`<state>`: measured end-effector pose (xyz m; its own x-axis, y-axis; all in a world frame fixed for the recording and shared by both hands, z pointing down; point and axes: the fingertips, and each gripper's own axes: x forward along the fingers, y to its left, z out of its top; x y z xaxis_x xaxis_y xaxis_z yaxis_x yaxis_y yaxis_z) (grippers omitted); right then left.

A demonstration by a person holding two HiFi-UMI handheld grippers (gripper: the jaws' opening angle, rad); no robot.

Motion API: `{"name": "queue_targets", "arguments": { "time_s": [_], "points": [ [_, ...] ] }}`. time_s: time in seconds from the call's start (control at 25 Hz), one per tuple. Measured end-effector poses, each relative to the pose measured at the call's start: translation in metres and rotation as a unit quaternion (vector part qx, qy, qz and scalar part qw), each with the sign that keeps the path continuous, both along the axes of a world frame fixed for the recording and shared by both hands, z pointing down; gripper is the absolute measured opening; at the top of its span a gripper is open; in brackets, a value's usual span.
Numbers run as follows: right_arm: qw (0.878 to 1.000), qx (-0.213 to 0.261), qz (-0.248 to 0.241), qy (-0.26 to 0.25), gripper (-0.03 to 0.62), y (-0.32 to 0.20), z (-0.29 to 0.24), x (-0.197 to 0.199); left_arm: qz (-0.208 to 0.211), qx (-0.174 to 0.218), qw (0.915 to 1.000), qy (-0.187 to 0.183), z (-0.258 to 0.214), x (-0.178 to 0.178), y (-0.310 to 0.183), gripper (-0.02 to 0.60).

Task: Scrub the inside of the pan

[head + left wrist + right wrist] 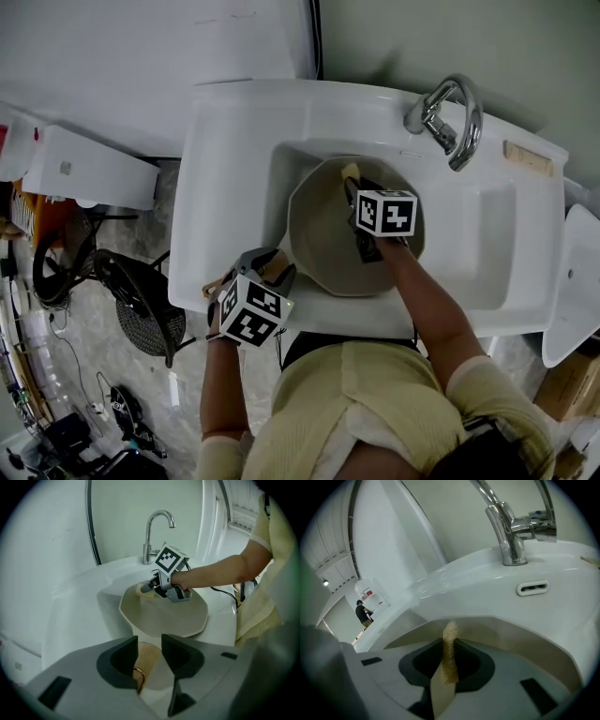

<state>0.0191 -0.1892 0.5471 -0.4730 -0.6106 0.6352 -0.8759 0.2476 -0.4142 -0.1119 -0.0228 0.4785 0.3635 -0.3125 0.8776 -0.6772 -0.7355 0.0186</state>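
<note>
Nearest the head camera, a pale yellow shirt (375, 403) is being worn by the person leaning over the white sink (234, 141). A tan scrub pad (450, 663) is being pinched edge-up between the closed jaws of the right gripper (449, 642). It is being held inside the beige pan (323, 248), by the far wall below the faucet (450, 117); whether it touches cannot be told. The pan is being left lying in the basin. The left gripper (150, 644) is being held with jaws spread over the pan's brown handle (149, 667), not pressing it.
</note>
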Motion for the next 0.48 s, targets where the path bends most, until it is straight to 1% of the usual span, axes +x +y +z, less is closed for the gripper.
{"name": "queue_targets", "arguments": {
  "time_s": [0.12,0.24,0.48],
  "points": [
    [1.0,-0.006,-0.01,0.005,0.08,-0.004,0.004,-0.011,0.008,-0.007,0.9999,-0.004,0.003,0.001,0.002,0.204],
    [0.999,-0.008,-0.031,0.014,0.08,-0.003,0.006,-0.023,0.016,-0.011,0.9997,-0.011,0.005,0.001,0.004,0.204],
    [0.998,-0.015,-0.054,0.01,0.08,0.002,0.009,-0.036,0.024,-0.017,0.9994,-0.019,0.01,0.0,0.006,0.204]
  ]
}}
